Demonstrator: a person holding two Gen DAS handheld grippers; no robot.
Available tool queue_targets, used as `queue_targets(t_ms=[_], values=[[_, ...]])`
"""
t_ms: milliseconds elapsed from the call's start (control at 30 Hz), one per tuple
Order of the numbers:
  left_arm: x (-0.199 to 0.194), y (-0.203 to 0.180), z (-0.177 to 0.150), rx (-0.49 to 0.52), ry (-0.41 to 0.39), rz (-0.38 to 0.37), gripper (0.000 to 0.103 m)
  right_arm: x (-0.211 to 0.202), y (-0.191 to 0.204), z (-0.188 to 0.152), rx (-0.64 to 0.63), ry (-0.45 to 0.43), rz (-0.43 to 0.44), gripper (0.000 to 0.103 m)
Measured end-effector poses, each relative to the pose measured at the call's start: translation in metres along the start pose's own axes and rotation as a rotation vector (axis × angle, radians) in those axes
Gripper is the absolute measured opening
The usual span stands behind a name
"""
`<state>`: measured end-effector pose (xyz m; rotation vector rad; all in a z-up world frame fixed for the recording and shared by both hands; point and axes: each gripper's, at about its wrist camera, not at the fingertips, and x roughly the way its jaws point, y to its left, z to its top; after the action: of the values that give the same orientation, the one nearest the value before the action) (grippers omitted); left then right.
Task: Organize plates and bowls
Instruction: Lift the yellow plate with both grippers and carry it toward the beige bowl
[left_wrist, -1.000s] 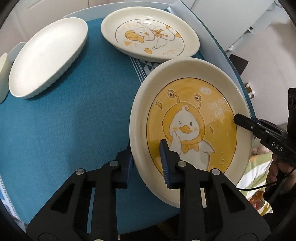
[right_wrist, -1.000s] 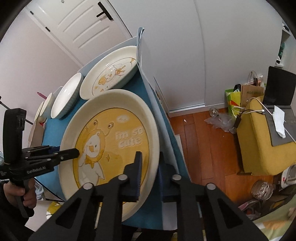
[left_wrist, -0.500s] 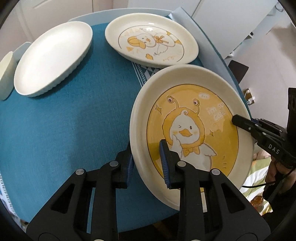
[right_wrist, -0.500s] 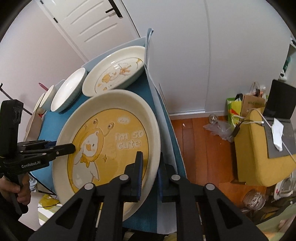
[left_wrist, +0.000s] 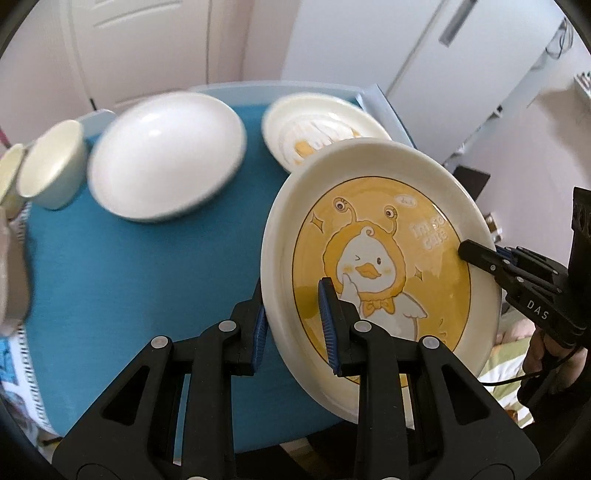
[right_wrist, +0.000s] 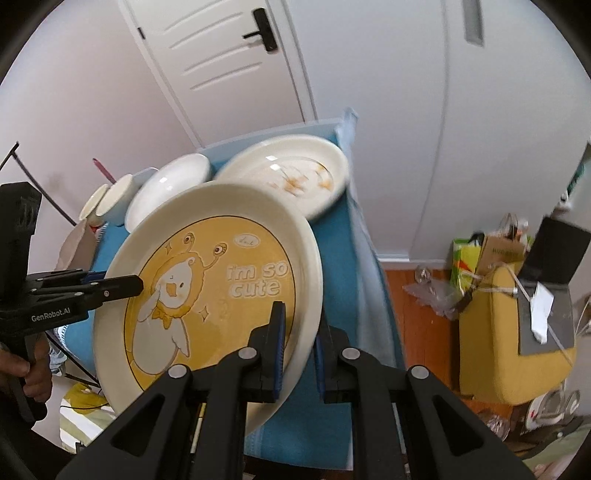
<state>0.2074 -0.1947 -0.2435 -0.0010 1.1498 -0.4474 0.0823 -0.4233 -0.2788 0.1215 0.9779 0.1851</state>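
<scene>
A large cream plate with a yellow duck picture (left_wrist: 376, 258) is held tilted above the blue tablecloth (left_wrist: 129, 280). My left gripper (left_wrist: 291, 325) is shut on its near rim. My right gripper (right_wrist: 299, 347) is shut on the opposite rim and shows at the right of the left wrist view (left_wrist: 476, 254). The plate also fills the right wrist view (right_wrist: 207, 295). Behind it lie a smaller duck plate (left_wrist: 314, 136), a plain white bowl (left_wrist: 166, 155) and two small cream cups (left_wrist: 51, 166).
The table's right edge (right_wrist: 365, 258) drops to a wooden floor (right_wrist: 417, 314) with bags and a yellow seat (right_wrist: 517, 332). A white door (right_wrist: 221, 55) and wall stand behind the table.
Both grippers have lifted the duck plate higher and moved it toward the smaller duck plate, whose near edge it now overlaps. More wall and door show, and the cups have come into view.
</scene>
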Motion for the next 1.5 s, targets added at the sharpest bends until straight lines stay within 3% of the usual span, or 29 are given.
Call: queue_targets(t_ms=[233,400,567,767,1000,1500], values=[[-0.047,0.064,-0.010,-0.070,-0.058,0.048,0.023,0.001,0.074,0.023,-0.104,-0.036,0.051,0.013],[-0.066,0.123,-0.032,-0.129,-0.060,0.103,0.023,0.029,0.130,0.025,-0.151,-0.001,0.106,0.013],[-0.069,0.179,-0.057,-0.179,-0.028,0.135,0.023,0.069,0.182,0.012,-0.173,0.073,0.147,0.013],[-0.048,0.226,-0.083,-0.188,0.024,0.130,0.023,0.108,0.218,-0.007,-0.171,0.129,0.136,0.013],[-0.023,0.246,-0.096,-0.191,0.049,0.129,0.023,0.141,0.227,-0.016,-0.151,0.143,0.108,0.013],[-0.024,0.237,-0.093,-0.093,0.024,0.172,0.024,0.142,0.231,-0.023,-0.117,0.120,0.060,0.013]])
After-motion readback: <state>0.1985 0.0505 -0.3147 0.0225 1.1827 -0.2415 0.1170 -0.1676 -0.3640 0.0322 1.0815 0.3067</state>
